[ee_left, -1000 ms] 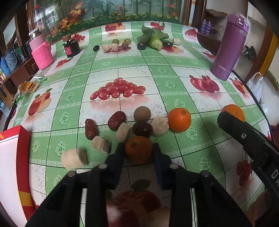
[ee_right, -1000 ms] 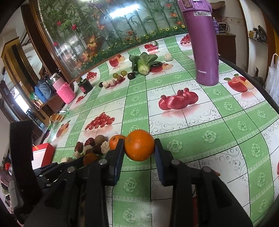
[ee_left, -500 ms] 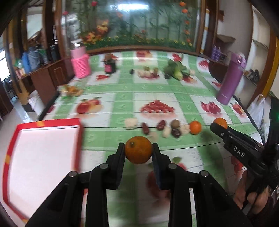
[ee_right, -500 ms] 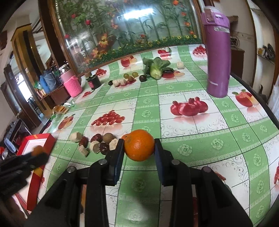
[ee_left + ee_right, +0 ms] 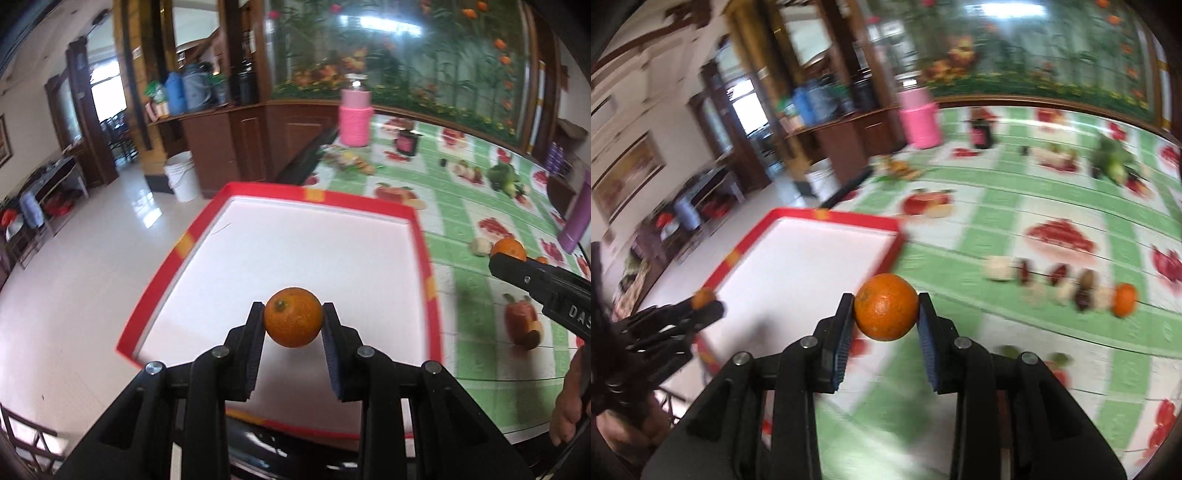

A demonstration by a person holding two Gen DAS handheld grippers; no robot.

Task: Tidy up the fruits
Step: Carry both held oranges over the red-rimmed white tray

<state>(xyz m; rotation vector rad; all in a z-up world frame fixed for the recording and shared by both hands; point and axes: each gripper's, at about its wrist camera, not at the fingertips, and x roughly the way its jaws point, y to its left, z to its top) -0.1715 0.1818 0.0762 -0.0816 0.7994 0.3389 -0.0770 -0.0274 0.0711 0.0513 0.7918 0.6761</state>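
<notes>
Both hands are in the carrying step of the sorting job, each with a fruit already picked. The left gripper (image 5: 293, 320) is clamped on an orange (image 5: 293, 322), its pads pressing both flanks, and holds it in the air over the white floor of the red-rimmed tray (image 5: 413, 218). The right gripper (image 5: 885, 314) is closed in the same way on a second orange (image 5: 885, 311), which hangs over the green tablecloth (image 5: 1067, 206) just off the tray's near corner, with the tray at about 10 o'clock from the fruit in the right wrist view.

The next move, as I judge it, calls for lowering the left orange until it rests on the tray floor before the jaws part (a round fruit let go from height would roll to the rim), while the right one has yet to cross the rim.

A second ago both cameras looked along the table: the left orange sat among the pile of dates and pale chunks, and the tray showed only as a sliver at 9 o'clock. Now the tray fills the middle of the left view, and the remaining row of fruit (image 5: 1067, 288) lies off at 3 o'clock in the right view, with one more orange (image 5: 1124, 300) at its end. Neither grip has changed.
</notes>
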